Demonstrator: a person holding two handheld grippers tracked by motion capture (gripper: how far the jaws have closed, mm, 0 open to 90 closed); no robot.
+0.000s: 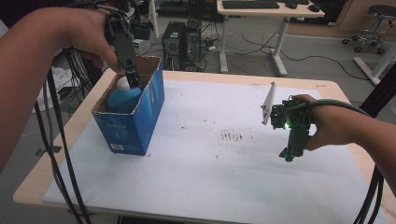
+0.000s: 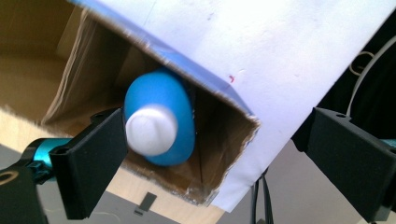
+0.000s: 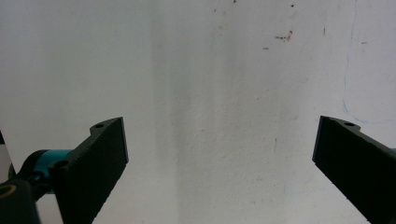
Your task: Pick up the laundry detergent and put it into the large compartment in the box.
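From the high view, the blue bottle [image 1: 122,99] with its white cap [image 1: 123,84] lies tilted inside the blue cardboard box [image 1: 140,122], and the left tongs [image 1: 132,77] dip into the box's open top right at the cap; the right tongs [image 1: 290,151] hang over the white sheet [image 1: 224,177] on the tabletop, well to the right of the box. In the left gripper view the left tongs [image 2: 219,154] stand wide apart, one jaw just beside the cap [image 2: 151,129] and the other outside the box wall [image 2: 219,93]. The bottle [image 2: 161,100] looks smooth, rigid plastic, likely slippery and of modest weight; the narrower cap or neck seems the surest hold. In the right gripper view the right tongs [image 3: 219,154] gape over bare sheet.
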